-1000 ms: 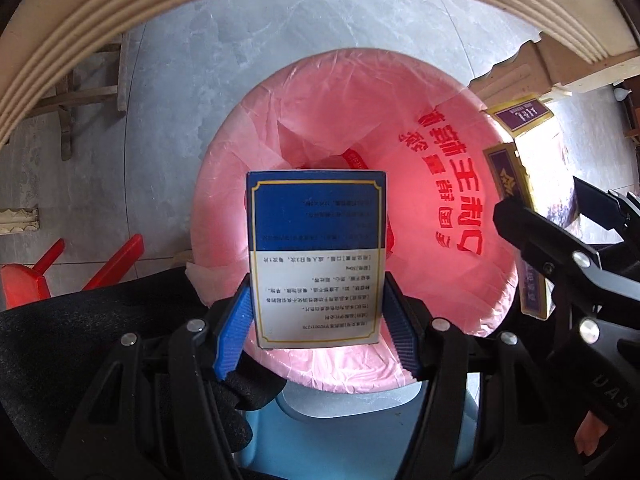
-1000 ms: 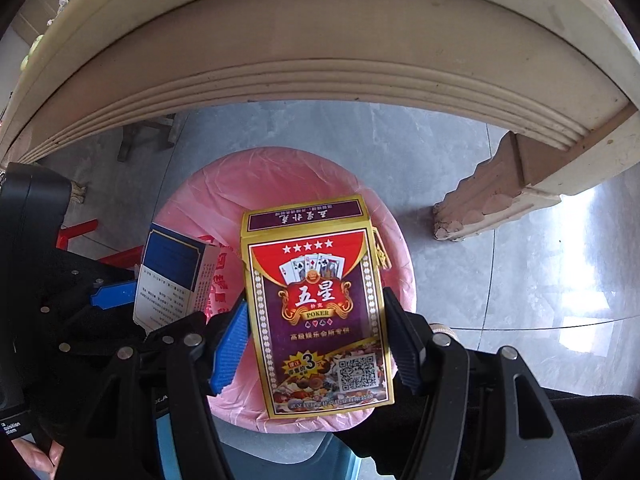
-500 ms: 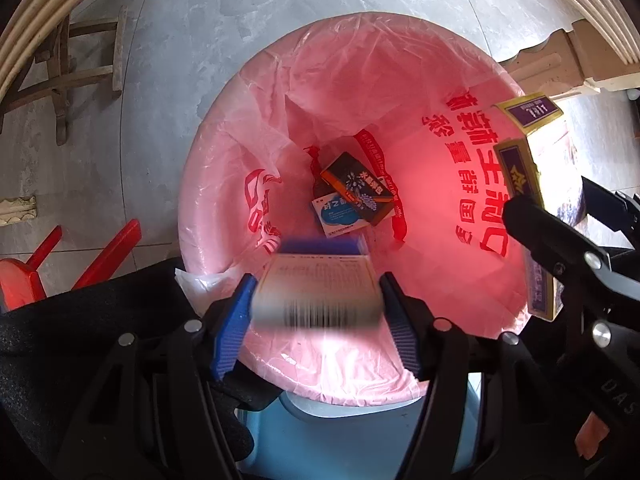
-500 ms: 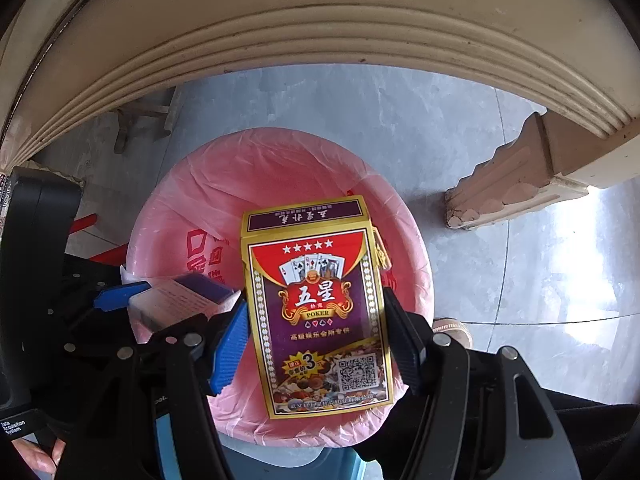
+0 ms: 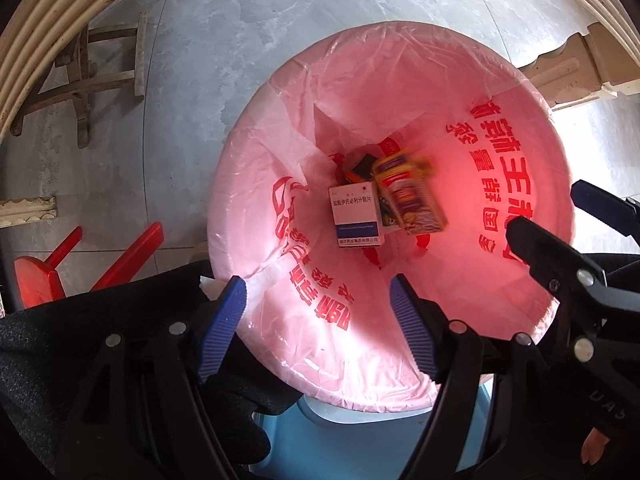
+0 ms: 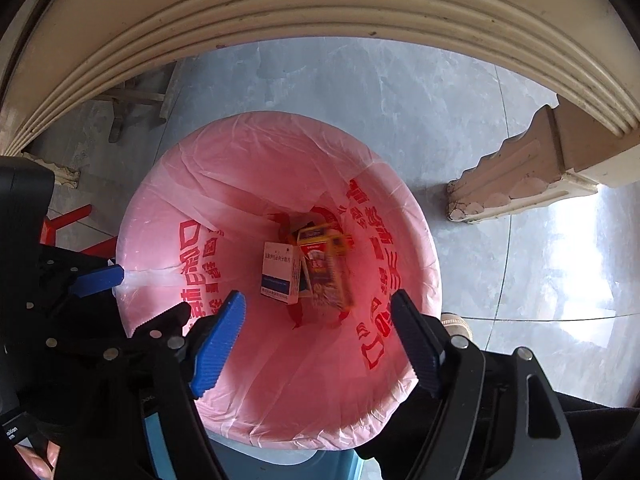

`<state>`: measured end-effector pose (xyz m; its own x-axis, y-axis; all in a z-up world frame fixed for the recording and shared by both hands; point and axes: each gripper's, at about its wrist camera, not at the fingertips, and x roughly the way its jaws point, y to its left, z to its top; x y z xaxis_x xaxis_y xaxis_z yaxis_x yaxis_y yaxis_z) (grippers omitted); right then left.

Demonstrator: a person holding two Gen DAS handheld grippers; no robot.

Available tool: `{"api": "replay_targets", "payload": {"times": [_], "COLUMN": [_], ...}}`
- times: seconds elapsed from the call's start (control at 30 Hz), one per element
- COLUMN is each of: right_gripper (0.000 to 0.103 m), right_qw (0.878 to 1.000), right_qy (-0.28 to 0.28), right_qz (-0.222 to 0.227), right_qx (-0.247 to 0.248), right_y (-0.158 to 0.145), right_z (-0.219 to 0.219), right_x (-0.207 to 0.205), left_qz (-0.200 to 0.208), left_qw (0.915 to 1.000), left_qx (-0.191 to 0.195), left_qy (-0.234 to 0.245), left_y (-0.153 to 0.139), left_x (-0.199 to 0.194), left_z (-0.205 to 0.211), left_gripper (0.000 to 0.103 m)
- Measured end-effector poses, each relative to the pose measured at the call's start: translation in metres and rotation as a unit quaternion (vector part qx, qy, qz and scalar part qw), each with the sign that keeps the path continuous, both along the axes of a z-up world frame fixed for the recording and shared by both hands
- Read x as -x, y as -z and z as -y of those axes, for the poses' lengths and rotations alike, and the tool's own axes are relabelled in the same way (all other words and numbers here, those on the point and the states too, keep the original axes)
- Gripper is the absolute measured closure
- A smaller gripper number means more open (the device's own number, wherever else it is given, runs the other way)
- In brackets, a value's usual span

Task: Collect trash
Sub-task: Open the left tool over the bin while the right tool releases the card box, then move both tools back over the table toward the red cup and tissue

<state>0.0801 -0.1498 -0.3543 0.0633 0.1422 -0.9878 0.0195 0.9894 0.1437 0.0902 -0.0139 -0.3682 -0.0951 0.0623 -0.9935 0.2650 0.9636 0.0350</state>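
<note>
Below the left wrist camera, the left claw (image 5: 316,328) points straight down over a bin lined with a pink bag (image 5: 520,152) printed in red characters. Its jaws have just been opening and stand wide apart, with nothing between the blue pads (image 5: 222,328). At the bottom of the bag lies a white-and-blue medicine box (image 5: 355,216), face up, and just beside it, touching its right edge, a purple-and-yellow playing-card box (image 5: 412,196), blurred and tilted. A darker packet (image 5: 360,166) shows partly behind them. The right claw (image 5: 560,236) reaches in from the right edge over the bag's rim. Grey floor tiles (image 5: 240,20) surround the bin, with a wooden stool (image 5: 100,80) at upper left and red legs (image 5: 128,256) at left.

Seen from the right wrist camera, the right claw (image 6: 318,332) also hangs over the pink bag (image 6: 240,168), its jaws just opened wide and holding nothing. The medicine box (image 6: 280,272) and the blurred card box (image 6: 326,276) sit side by side deep in the bag. The left claw (image 6: 140,296) enters from the left, one blue pad at the rim. A cream moulded edge of a bench (image 6: 320,8) arches across the top, and its carved foot (image 6: 516,176) stands on the floor at right.
</note>
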Motion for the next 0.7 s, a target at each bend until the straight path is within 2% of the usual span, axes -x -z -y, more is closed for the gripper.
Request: {"api": "replay_targets", "payload": {"times": [0.47,0.7], "right_gripper": [0.029,0.027], "right_qw": [1.0,0.999], "right_qy": [0.01,0.018], "right_qz": [-0.002,0.028], "right_qx": [-0.015,-0.015], "right_y": [-0.001,-0.031], "right_z": [0.004,0.003], "right_x": [0.001,0.012], "left_qz": [0.014,0.057], "left_qw": [0.9999,0.9984], "left_qx": [0.0,-0.004], "left_qy": [0.004,-0.001], "left_y": [-0.009,-0.04], "left_x": [0.001,0.01], "left_z": [0.0,-0.006], "left_gripper": [0.03,0.03]}}
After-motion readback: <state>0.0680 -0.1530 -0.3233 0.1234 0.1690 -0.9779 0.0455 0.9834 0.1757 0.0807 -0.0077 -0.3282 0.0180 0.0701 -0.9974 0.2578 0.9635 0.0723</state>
